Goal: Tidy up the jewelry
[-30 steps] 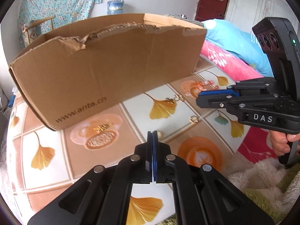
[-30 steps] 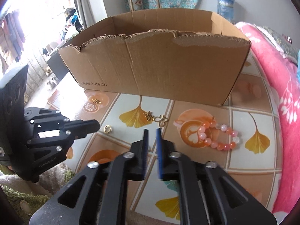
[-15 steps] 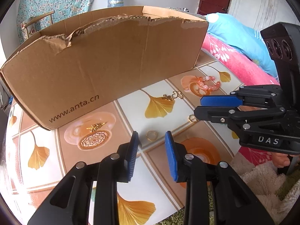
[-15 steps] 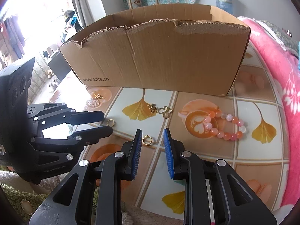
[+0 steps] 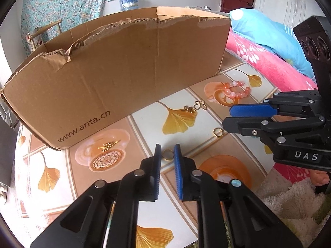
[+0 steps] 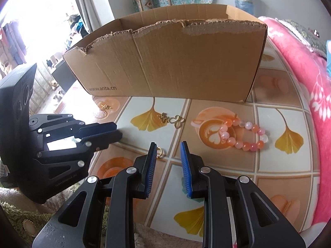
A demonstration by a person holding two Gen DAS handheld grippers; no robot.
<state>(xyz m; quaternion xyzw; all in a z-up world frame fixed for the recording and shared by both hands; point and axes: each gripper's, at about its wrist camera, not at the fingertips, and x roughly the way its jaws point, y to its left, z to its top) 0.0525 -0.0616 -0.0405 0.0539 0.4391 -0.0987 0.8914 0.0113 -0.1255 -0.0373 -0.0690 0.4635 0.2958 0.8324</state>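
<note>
Left wrist view: left gripper (image 5: 167, 155) straddles a small gold ring (image 5: 167, 155) on the glossy tablecloth (image 5: 144, 115), jaws narrowly parted and not yet pinching, likely for lifting into the torn cardboard box (image 5: 115, 78).

Right wrist view: right gripper (image 6: 167, 155) hangs part-open, empty, beside another thin ring (image 6: 158, 152); smooth bead bracelet (image 6: 242, 135) lies apart.
</note>
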